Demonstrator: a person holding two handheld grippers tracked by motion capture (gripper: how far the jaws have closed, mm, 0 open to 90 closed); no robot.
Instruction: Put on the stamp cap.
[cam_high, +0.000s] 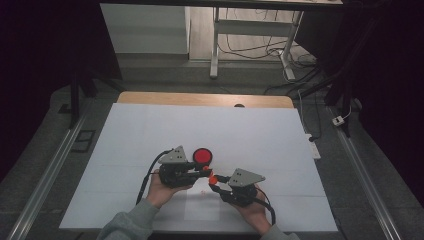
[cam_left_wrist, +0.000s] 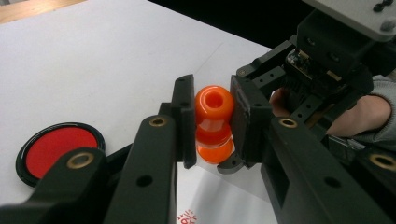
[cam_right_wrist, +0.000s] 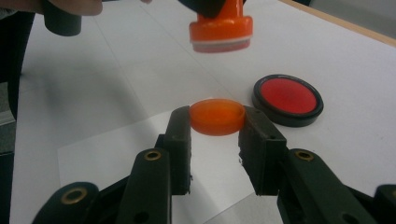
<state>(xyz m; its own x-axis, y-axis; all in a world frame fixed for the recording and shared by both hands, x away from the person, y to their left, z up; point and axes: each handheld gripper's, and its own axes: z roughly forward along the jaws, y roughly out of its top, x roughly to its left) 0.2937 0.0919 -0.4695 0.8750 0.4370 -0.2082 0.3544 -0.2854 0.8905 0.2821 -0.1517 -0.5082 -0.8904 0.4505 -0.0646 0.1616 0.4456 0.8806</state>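
Note:
An orange stamp (cam_left_wrist: 214, 123) with a round knob hangs above the table, and my left gripper (cam_left_wrist: 213, 105) is shut on its handle. From the right gripper view the stamp (cam_right_wrist: 221, 28) shows its whitish face downward. Just below it, clear of that face, my right gripper (cam_right_wrist: 217, 122) is shut on the stamp's shallow orange cap (cam_right_wrist: 217, 115). In the high view the left gripper (cam_high: 204, 173) and right gripper (cam_high: 217, 181) meet tip to tip at mid-table, with the stamp (cam_high: 211, 177) between them.
A round red ink pad (cam_high: 202, 156) in a black case lies open just beyond the grippers, also in the right gripper view (cam_right_wrist: 288, 99). A white paper sheet (cam_high: 202, 210) with a small red stamp print (cam_left_wrist: 187, 217) lies beneath the hands.

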